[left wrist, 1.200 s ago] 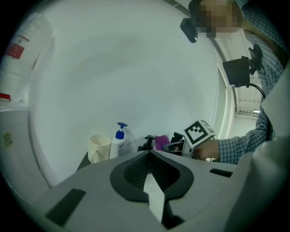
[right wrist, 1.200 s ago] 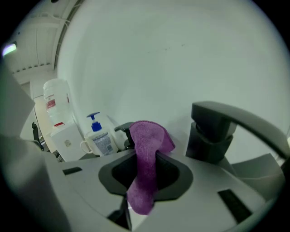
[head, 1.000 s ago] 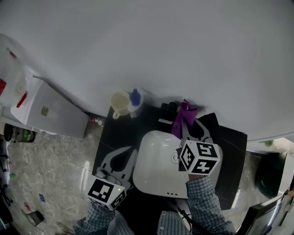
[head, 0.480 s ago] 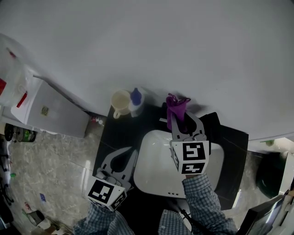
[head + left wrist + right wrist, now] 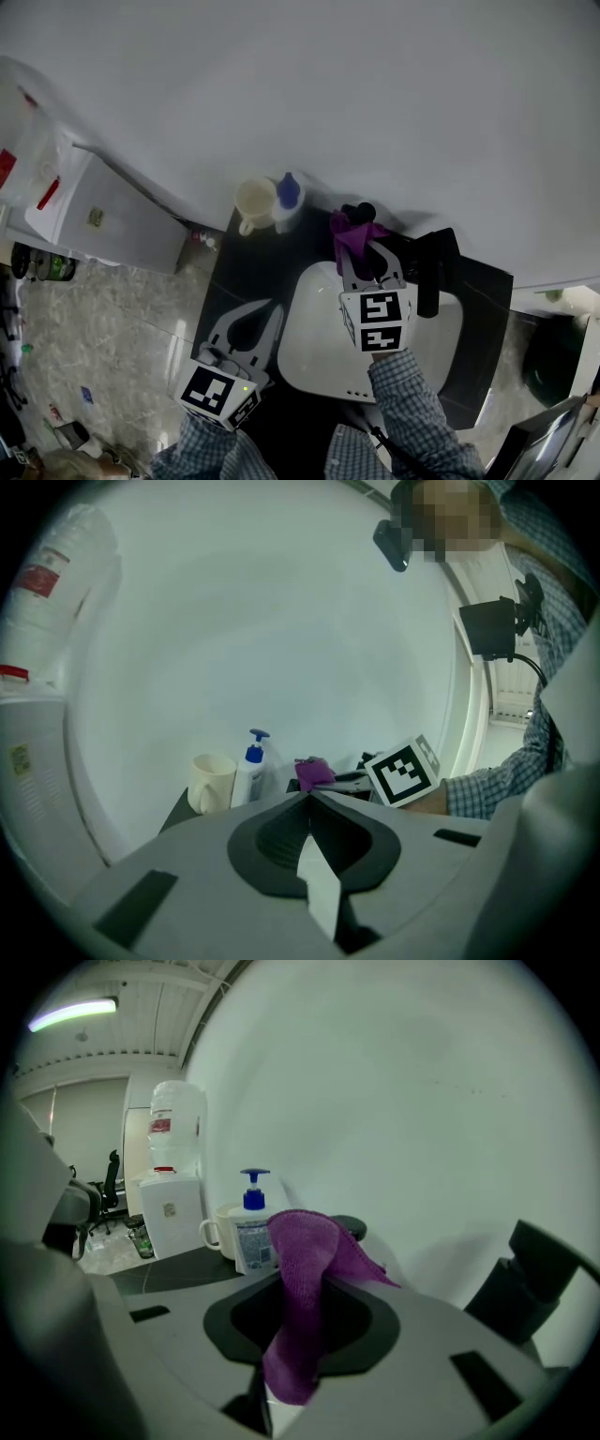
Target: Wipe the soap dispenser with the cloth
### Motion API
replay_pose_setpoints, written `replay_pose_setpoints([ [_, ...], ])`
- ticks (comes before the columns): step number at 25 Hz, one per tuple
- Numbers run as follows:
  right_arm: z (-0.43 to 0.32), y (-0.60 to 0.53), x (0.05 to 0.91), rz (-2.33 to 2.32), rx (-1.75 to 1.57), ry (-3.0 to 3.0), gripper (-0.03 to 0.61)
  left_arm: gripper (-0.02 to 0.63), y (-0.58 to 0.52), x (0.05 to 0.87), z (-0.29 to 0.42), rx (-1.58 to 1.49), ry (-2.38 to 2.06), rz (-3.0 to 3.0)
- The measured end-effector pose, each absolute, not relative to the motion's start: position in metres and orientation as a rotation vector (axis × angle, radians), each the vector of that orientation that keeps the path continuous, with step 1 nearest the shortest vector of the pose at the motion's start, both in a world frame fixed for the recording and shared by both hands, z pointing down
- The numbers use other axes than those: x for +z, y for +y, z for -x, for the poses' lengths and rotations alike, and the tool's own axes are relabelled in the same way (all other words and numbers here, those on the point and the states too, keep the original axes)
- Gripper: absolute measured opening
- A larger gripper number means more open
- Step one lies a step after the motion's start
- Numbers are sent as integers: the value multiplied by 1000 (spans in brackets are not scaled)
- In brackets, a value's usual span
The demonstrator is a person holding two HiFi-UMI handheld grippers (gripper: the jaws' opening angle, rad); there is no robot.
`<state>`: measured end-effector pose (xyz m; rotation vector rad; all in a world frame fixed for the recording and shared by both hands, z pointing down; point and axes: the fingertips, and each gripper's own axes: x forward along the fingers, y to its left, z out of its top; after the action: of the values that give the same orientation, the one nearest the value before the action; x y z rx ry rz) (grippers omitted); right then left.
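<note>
The soap dispenser [image 5: 286,202], a clear bottle with a blue pump, stands at the back of the black counter against the wall, next to a cream mug [image 5: 254,202]. My right gripper [image 5: 359,246] is shut on the purple cloth [image 5: 353,232], which bunches up past its tips. It hovers over the sink's back rim, right of the dispenser and apart from it. In the right gripper view the cloth [image 5: 305,1269] rises between the jaws, with the dispenser [image 5: 253,1233] just behind and to the left. My left gripper [image 5: 269,309] is shut on nothing, low over the counter's left side.
A white basin [image 5: 314,352] is set in the black counter [image 5: 242,272]. A black faucet [image 5: 435,264] and a round black knob [image 5: 362,213] sit behind the basin. A white water cooler [image 5: 98,220] stands to the left, and the white wall runs close behind.
My right gripper has carried the cloth leftward from the basin's right side, along its back rim, nearer the dispenser. The left gripper has stayed put.
</note>
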<state>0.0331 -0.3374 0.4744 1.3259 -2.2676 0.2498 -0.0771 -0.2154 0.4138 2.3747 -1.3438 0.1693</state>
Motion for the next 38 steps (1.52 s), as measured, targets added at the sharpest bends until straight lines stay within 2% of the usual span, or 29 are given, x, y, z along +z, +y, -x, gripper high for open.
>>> replay_pose_setpoints([
  [9, -30, -319, 515, -1257, 347, -2218, 91, 11, -214, 414, 80, 163, -1351, -2375],
  [17, -43, -320, 447, -1351, 361, -2318, 91, 11, -218, 406, 81, 133, -1344, -2391],
  [24, -53, -352, 389, -1476, 177, -2309, 91, 11, -217, 406, 81, 129, -1341, -2391],
  [33, -21, -364, 427, -1432, 312, -2291, 91, 11, -214, 407, 92, 144, -1358, -2379],
  [38, -6, -363, 438, -1398, 218, -2266, 91, 11, -212, 410, 102, 148, -1372, -2367],
])
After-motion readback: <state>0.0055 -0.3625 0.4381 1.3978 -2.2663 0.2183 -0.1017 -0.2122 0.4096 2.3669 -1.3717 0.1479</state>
